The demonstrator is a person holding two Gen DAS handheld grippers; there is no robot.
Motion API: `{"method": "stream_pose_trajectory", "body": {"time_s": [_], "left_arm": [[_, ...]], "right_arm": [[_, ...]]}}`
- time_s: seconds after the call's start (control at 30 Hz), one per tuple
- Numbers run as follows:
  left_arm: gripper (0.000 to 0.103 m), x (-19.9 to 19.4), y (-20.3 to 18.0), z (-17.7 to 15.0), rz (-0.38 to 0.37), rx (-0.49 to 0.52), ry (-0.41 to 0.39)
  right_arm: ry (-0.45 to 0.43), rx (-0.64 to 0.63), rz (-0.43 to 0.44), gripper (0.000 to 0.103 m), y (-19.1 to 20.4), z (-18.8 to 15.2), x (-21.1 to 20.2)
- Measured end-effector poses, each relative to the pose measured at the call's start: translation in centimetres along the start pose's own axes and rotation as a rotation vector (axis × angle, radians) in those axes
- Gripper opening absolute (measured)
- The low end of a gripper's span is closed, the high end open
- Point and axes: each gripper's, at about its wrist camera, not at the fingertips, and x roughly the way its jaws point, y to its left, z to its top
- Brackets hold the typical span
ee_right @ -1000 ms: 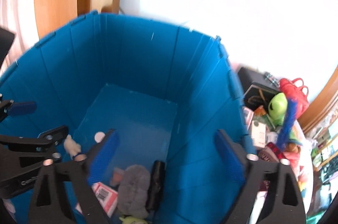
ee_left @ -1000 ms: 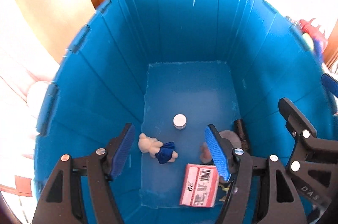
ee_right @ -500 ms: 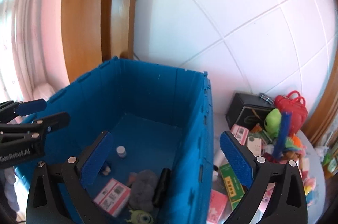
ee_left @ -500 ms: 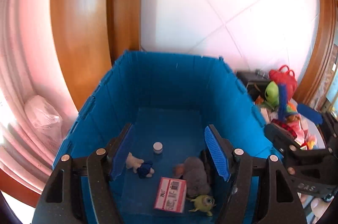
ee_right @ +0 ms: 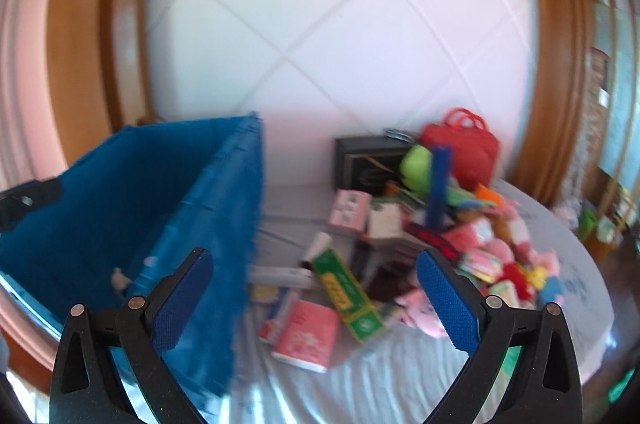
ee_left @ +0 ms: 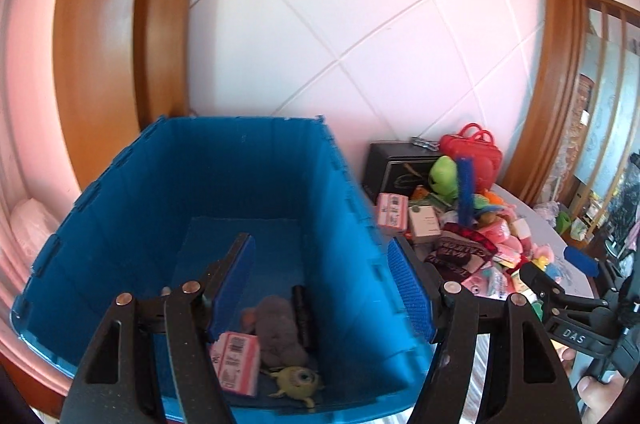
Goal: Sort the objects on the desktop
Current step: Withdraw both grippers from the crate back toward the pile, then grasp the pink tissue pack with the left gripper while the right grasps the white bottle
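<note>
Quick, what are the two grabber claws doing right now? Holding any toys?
Left gripper: open, holding nothing, above the blue plastic bin.
Right gripper: open, holding nothing.

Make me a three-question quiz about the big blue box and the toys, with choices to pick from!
1. Where is the small green one-eyed monster toy?
A. On top of the red handbag
B. Inside the big blue plastic crate, at its near end
C. Held in a gripper

2. What colour is the long toothpaste-style carton lying on the white tablecloth?
A. Green
B. Purple
C. Black

3. What state is the right gripper in?
A. Shut on a toy
B. Open, holding nothing
C. Shut and empty

Answers:
1 B: it lies on the crate floor beside the pink barcode box and grey plush.
2 A: its long faces are green with yellow print.
3 B: its blue pads stand wide apart with only the table between them.
</note>
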Motion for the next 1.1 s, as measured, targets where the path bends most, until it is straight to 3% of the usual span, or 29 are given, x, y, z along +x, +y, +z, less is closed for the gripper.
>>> {"method": "stream_pose_trajectory", "body": {"time_s": [0.13,0.33,0.47,0.7,0.93,1.1], "left_arm": [[0.068,0.2,-5.1,-0.3,-0.076,0.054,0.008],[0.068,2.8,-12.8,-1.3,-0.11,0.073,0.024],[0.068,6.4,-17.8,-2.9,-0.068,0.026,0.058],[0.068,14.9,-21.9,-7.5,0.058,-0.079,0.24],[0.068,22.0,-21.6,-13.4,0.155,-0.074,0.447],[0.068,26.4,-20.4,-15.7,0.245,-0.012,0.528]], "right_arm": [[0.034,0.054,-0.069,0.103,-6.2,-1.4,0.2],[0.094,0.087,-0.122,0.103,-16.4,-3.9,2.2],[0.149,0.06,-0.112,0.103,-23.3,-5.2,5.1],[0.289,0.047,-0.075,0.103,-33.8,-6.8,11.1],[0.384,0.076,0.022,0.103,-36.5,-9.0,16.0],[0.459,0.051,0.028,0.103,-36.7,-10.4,18.6]]}}
